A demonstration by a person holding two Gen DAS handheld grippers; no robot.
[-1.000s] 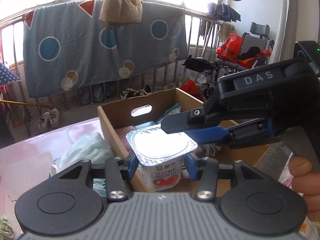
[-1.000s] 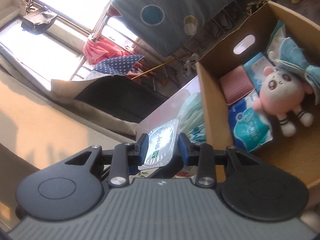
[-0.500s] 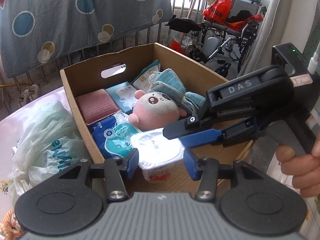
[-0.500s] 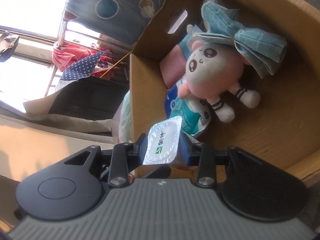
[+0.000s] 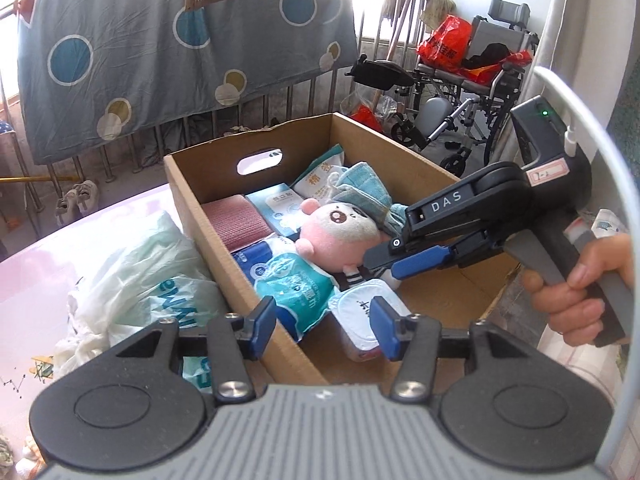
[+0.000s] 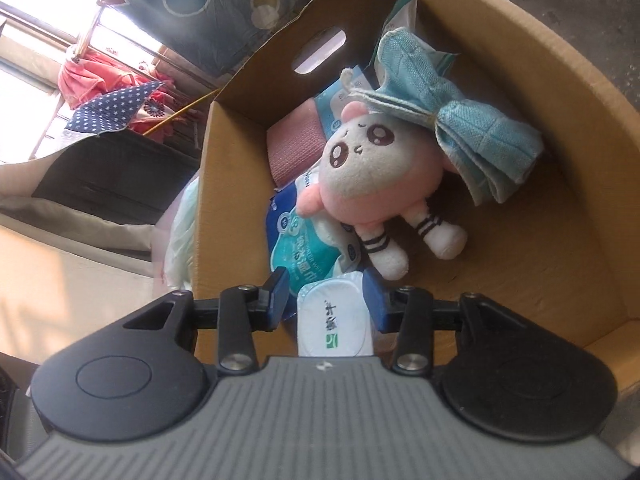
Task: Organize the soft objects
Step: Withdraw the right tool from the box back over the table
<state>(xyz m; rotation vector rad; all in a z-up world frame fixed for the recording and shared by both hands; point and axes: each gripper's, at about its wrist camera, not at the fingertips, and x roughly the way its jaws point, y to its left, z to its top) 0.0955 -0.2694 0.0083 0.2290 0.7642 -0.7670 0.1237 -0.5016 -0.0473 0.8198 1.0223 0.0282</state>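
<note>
Now my left gripper and right gripper both gape, jaws spread, above the yogurt cup lying in the cardboard box beside the plush doll.

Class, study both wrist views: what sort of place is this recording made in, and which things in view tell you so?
Most likely a lived-in home, on or beside an enclosed balcony. A spotted bedsheet hangs drying over a metal railing, shoes sit on the floor beneath it, and a folded wheelchair piled with bags stands behind the cardboard box.
</note>
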